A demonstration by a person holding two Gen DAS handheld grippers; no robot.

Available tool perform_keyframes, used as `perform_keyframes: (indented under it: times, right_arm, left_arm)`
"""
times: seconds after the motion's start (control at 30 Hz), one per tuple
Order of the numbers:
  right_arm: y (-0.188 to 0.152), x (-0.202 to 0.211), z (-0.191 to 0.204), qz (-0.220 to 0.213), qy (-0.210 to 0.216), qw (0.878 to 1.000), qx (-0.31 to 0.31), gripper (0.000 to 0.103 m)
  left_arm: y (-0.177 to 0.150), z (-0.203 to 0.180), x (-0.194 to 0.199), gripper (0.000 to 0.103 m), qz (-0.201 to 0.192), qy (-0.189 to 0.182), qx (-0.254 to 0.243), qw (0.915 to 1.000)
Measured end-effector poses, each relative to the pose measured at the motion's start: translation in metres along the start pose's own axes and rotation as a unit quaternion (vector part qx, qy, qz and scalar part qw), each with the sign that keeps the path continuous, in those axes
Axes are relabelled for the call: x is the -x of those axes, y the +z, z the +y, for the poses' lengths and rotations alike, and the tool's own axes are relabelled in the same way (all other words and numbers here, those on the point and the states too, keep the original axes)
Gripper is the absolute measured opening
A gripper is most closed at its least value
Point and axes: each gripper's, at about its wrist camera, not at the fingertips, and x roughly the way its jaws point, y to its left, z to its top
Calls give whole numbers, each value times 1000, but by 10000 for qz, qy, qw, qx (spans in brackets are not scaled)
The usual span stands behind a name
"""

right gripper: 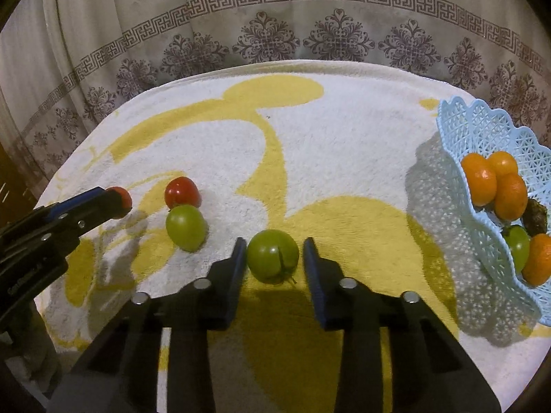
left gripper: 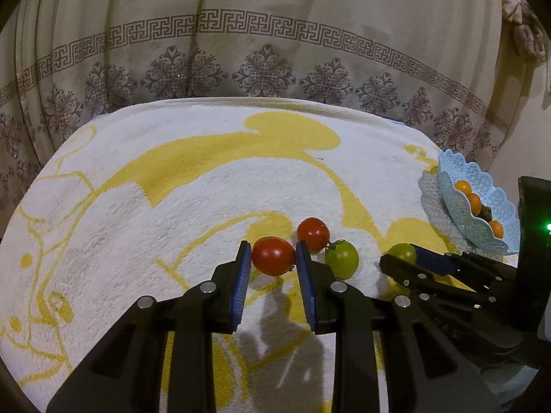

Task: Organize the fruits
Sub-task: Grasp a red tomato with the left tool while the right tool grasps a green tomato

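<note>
Dark lump (right gripper: 536, 221) half-hidden behind oranges (right gripper: 496, 182)

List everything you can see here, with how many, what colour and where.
red tomato: two, red; one gripped by the left hand-held gripper, one on the blanket behind it
green tomato: three, green; one in the right hand-held gripper, one on the blanket, one in the basket
orange: four, orange, in the basket
dark lump: one, brown, in the basket
basket: one, light blue, blanket's right edge
blanket: one, white and yellow
curtain: one, beige, patterned, behind
hand-held grippers: two, black, blue pads
</note>
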Motion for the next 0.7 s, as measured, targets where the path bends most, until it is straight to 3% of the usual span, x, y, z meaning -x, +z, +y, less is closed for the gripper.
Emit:
perform_keyframes:
  times: [0.6,0.7]
  right_arm:
    - [-12,37,-5,-390,34,9991,-153,30]
    - [-15,38,-9,-380,47,9990,-219,30]
  left_arm:
    - [-1,-3,3,28,-30,-43,-19,10000]
    - [-4,-3,-3,35,148,-81,45,9998]
